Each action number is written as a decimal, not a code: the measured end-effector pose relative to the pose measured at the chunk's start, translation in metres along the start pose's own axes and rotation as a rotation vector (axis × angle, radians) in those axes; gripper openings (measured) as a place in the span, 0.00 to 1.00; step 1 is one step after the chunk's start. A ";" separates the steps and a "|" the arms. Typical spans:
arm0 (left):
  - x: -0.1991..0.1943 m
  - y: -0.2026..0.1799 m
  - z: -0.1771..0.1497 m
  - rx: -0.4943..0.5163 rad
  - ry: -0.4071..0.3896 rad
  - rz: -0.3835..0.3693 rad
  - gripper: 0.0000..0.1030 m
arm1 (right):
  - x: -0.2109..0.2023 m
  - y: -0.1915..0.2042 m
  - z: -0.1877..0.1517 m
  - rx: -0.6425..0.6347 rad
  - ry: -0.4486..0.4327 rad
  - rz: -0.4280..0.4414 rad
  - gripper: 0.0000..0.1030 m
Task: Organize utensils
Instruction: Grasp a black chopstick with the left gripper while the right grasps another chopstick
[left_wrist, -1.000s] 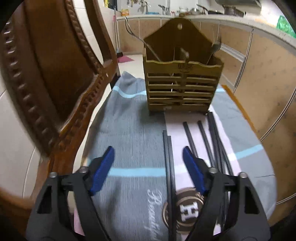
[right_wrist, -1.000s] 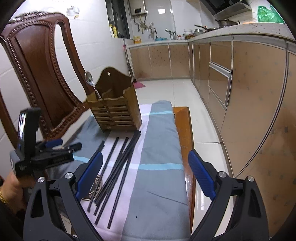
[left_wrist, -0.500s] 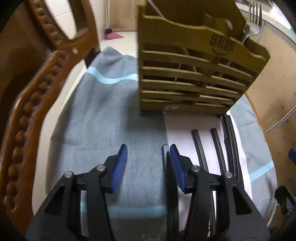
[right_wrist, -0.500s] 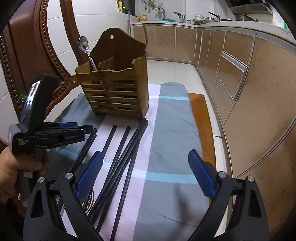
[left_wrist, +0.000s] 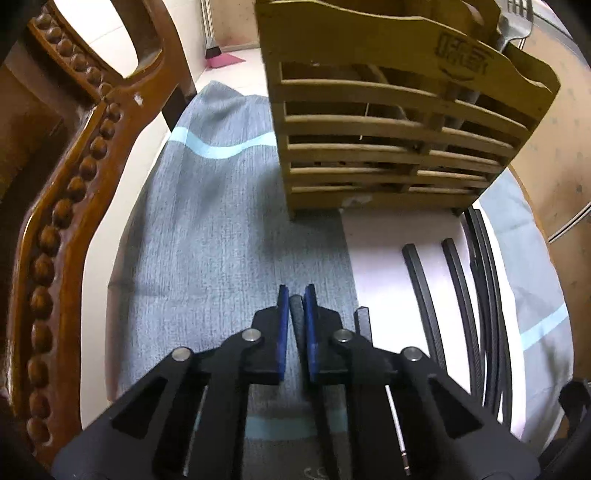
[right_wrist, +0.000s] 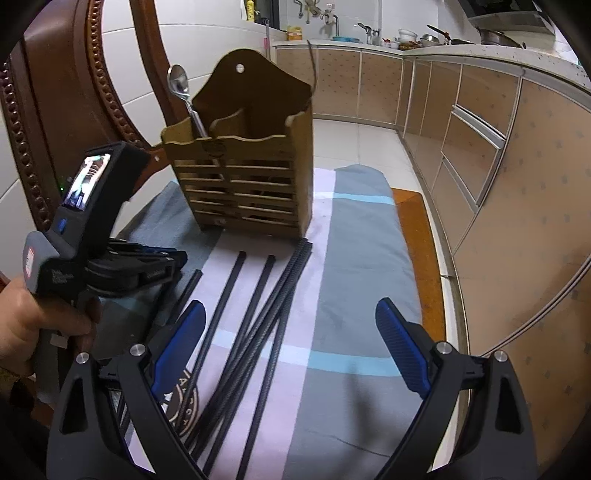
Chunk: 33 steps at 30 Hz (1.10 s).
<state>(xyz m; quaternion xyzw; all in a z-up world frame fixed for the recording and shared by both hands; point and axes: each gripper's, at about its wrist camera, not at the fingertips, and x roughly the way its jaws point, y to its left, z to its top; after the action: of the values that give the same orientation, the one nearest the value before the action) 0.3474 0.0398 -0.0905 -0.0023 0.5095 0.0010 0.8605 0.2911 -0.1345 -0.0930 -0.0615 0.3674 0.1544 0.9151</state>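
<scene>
Closing left tool (left_wrist: 296, 308) pinching black chopstick (left_wrist: 296, 314); right tool (right_wrist: 290, 347) spread, empty.

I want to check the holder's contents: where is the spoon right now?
In the right wrist view, the spoon stands bowl-up in the left compartment of the wooden utensil holder, in front of the carved chair back.

Left wrist view: steep, close over towel (left_wrist: 207, 236). Right wrist view: shallower, farther back. Both share wooden utensil holder (left_wrist: 388, 140) (right_wrist: 251, 177), black chopsticks (left_wrist: 458, 295) (right_wrist: 258, 332).
</scene>
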 end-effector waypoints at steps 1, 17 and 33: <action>-0.001 0.000 0.000 -0.008 -0.005 -0.005 0.06 | 0.000 0.002 0.000 -0.005 0.001 0.004 0.88; -0.238 0.023 -0.035 -0.017 -0.441 -0.098 0.06 | 0.040 0.068 0.010 -0.035 0.086 0.078 0.64; -0.291 0.051 -0.043 -0.032 -0.578 -0.162 0.06 | 0.121 0.125 0.036 -0.097 0.266 -0.050 0.08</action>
<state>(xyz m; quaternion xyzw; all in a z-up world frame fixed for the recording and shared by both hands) 0.1698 0.0910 0.1439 -0.0560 0.2412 -0.0593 0.9670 0.3564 0.0208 -0.1507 -0.1348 0.4758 0.1394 0.8579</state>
